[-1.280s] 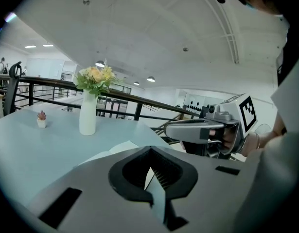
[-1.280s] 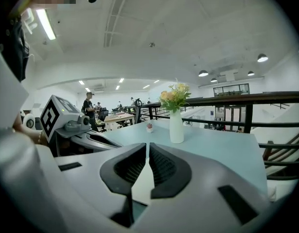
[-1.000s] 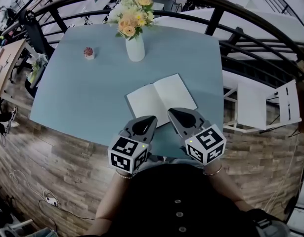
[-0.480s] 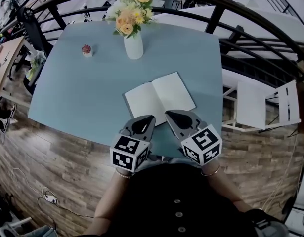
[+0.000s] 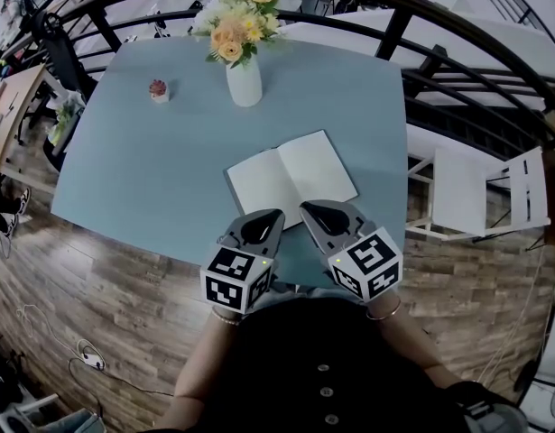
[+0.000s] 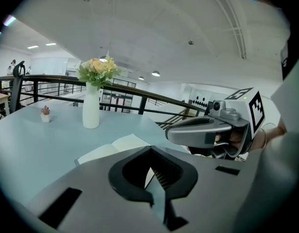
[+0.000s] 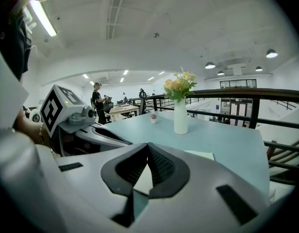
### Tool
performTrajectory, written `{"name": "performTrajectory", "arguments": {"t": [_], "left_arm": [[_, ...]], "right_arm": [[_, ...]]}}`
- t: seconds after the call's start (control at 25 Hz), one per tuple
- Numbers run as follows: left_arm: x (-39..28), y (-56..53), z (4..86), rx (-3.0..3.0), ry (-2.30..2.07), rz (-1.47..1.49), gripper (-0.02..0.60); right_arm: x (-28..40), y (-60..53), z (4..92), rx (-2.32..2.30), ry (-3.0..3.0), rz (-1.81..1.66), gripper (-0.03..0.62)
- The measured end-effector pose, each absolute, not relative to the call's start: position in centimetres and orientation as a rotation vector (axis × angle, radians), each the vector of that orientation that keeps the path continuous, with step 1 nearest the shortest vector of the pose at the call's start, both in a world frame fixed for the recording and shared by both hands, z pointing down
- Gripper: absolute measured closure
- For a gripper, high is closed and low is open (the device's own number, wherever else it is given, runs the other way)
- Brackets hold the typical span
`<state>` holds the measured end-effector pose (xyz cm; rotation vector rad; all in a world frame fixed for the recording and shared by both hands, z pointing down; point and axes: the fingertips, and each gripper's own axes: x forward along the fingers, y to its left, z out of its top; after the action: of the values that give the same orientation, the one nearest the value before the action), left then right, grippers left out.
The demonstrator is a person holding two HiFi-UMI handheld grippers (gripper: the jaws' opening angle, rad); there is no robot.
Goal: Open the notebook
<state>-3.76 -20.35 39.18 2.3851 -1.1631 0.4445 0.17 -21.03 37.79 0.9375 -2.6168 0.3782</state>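
Observation:
The notebook lies open on the pale blue table, its blank white pages facing up, and it shows too in the left gripper view and the right gripper view. My left gripper hovers at the table's near edge, just short of the notebook's near edge, its jaws shut with nothing in them. Beside it on the right, my right gripper also hangs shut and empty. Neither gripper touches the notebook.
A white vase of flowers stands at the far side of the table, with a small pink potted plant to its left. A black railing curves behind the table. On the right is a white chair.

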Motion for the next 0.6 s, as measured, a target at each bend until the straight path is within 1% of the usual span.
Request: {"name": "performTrajectory", "arguments": {"t": [0.6], "left_arm": [[-3.64,-20.29,39.5,2.355,-1.152,0.436,0.565]], "right_arm": [[0.18,-20.82,38.45,0.916,-2.619,0.403,0.591]]}}
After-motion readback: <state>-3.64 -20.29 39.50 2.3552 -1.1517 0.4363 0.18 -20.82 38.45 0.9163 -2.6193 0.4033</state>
